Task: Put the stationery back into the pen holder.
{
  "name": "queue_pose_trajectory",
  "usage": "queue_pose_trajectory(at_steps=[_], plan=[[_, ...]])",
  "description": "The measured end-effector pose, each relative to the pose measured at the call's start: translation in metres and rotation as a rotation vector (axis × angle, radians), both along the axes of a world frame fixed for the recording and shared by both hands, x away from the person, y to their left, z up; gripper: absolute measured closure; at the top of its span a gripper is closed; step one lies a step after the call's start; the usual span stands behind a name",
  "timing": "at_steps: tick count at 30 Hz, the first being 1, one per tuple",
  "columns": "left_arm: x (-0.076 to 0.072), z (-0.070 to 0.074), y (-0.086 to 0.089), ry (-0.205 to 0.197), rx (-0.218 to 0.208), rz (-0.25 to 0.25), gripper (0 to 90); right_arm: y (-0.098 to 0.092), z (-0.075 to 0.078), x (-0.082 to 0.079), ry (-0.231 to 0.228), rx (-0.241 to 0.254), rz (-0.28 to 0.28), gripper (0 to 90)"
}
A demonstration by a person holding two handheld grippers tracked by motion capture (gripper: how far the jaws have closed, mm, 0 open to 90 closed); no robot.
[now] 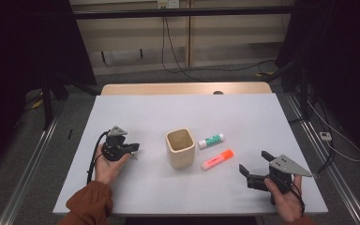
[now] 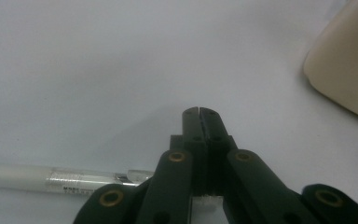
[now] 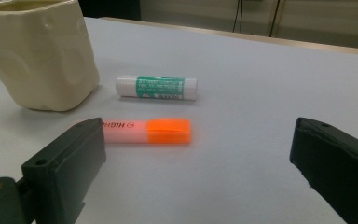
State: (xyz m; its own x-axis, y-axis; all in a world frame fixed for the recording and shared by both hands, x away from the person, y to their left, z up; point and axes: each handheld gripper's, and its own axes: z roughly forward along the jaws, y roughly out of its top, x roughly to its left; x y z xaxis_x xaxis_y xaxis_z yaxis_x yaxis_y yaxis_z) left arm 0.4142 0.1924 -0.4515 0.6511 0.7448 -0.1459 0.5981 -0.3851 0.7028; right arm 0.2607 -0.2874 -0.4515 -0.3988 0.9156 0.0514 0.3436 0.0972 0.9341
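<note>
The orange highlighter (image 3: pixel 147 131) carries raised letters that read "HIGH" on its pale pink barrel, the rest hidden behind a jaw; its cap is bright orange, flat-sided and squared; the glue stick (image 3: pixel 156 87) wears a green label with white print too small to read, between white ends; it is a smooth round cylinder lying just beyond the highlighter, both near the cream cup (image 1: pixel 180 148), a glossy, rounded-square ceramic pot with an open mouth, standing upright at mid tabletop (image 1: pixel 243 117). A slim pen (image 2: pixel 60 179) with a white and clear barrel and tiny unreadable print lies flat beside the left gripper (image 1: pixel 132 151), partly under its linkage in the left gripper view; whether the jaws pinch it I cannot tell. That gripper's jaws are pressed together, tips meeting, pointed toward the cup. The right gripper (image 1: pixel 255 165) has its jaws spread wide and empty, the highlighter lying ahead of them, not touched; it sits near the tabletop's front right corner. The matte white surface is broad and bare toward the far edge and both sides.
</note>
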Motion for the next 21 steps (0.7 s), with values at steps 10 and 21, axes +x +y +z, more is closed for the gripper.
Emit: queue_pose_trajectory(at_steps=[10, 21], plan=[[0.0017, -0.0071, -0.001, 0.038, 0.01, -0.004, 90.0, 0.0004, 0.0004, -0.0013, -0.002, -0.004, 0.005, 3.3], [-0.002, -0.0065, 0.0053, 0.06, 0.001, -0.012, 90.0, 0.0006, 0.0005, -0.0013, -0.003, -0.005, 0.006, 3.3]])
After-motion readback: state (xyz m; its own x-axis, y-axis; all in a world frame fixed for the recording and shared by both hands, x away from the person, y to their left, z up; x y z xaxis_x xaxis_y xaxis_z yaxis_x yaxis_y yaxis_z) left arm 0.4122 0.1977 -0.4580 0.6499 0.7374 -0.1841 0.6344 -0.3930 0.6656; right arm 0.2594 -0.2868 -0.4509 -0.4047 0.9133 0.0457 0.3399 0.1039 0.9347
